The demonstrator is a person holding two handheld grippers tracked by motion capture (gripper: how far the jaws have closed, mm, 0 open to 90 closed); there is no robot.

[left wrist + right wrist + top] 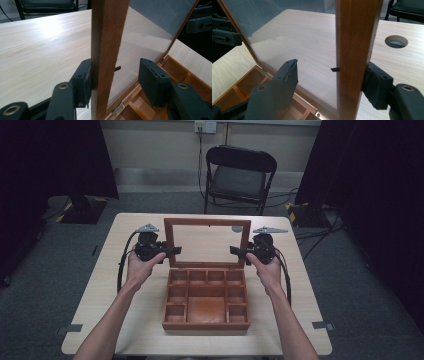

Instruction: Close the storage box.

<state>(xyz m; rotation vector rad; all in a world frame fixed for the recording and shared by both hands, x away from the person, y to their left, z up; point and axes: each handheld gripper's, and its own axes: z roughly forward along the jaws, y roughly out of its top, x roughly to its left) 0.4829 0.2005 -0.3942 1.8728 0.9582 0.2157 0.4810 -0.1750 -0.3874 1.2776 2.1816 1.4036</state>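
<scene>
Wooden box [206, 305] sits mid-bench [100, 285], its glass lid [207, 243] standing upright on the far hinges.

Step in hand, by my reading: moving the lid, one gripper on each side rail. Move both hands together and at an even pace so the frame does not twist on its hinges; bear on the wood, not the glass.

Left gripper [172, 251]: jaws spread, straddling the left rail; one pad touches it, the other stands clear. Right gripper [235, 251]: jaws likewise spread around the right rail, not pinching.
</scene>
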